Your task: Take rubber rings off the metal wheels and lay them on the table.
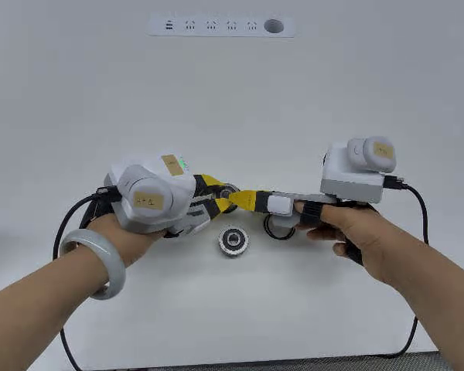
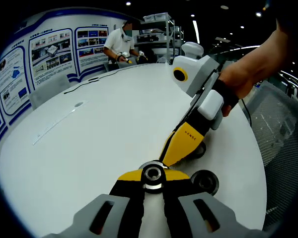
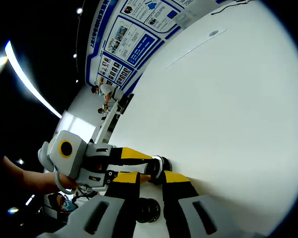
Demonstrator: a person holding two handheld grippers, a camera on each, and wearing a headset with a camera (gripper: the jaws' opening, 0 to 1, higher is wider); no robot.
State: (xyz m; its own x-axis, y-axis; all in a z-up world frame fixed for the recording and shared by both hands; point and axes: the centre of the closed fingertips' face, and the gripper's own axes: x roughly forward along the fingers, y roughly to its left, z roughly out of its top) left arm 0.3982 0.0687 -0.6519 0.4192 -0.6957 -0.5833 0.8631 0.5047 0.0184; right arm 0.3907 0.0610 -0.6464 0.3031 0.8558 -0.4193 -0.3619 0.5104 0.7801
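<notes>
Metal wheel (image 2: 153,174) with a dark rim is held off the table (image 1: 216,116), clenched edge-on between the yellow tips of the left gripper (image 1: 216,194). The right gripper (image 1: 243,201) reaches in from the opposite side, its tips right at that wheel's rim; cannot tell if they are pinching it or just touching. A second wheel (image 1: 233,240) lies flat on the table just below, and a loose black rubber ring (image 1: 268,231) lies beside it under the right gripper. A power strip (image 1: 220,25) sits at the far edge.
</notes>
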